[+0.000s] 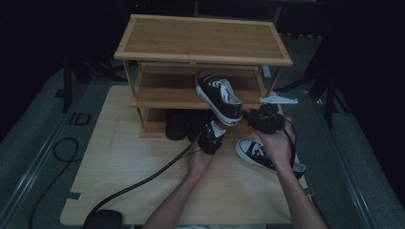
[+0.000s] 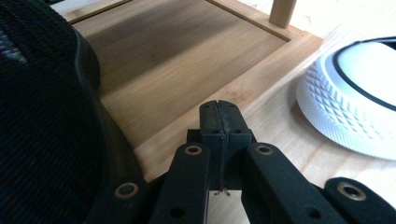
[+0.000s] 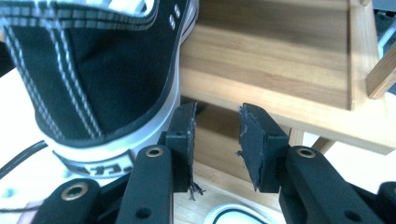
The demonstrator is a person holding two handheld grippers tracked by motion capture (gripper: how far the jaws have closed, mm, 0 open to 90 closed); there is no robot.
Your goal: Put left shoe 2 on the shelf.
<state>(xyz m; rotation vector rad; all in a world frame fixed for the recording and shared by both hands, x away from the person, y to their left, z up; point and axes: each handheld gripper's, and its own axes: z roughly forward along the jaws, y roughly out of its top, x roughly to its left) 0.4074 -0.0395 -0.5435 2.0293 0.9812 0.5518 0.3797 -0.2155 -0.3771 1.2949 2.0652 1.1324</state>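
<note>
A black-and-white sneaker lies on the middle shelf of a bamboo shoe rack that stands at the far edge of the table. Its toe points into the shelf and its heel juts out over the shelf's front edge, toward the rack's right end.

The right claw sits just right of that heel, near the rack's front right post. In the right gripper view its jaws stand apart with nothing between the pads; the sneaker's heel lies to the left of the left jaw, right beside it, and whether the rubber touches the jaw's outer face I cannot tell. The front edge of the shelf runs behind the gap.

The left claw is lower, in front of the rack's bottom shelf, below the overhanging heel. Its jaws are pressed together on nothing, pointing at the front edge of the bottom shelf. A black mesh shoe stands close on its left on that shelf, beside another dark shoe.

A second sneaker of the same make lies on the table near its right edge, under the right hand; its white rubber toe shows to the right of the left claw.
</note>
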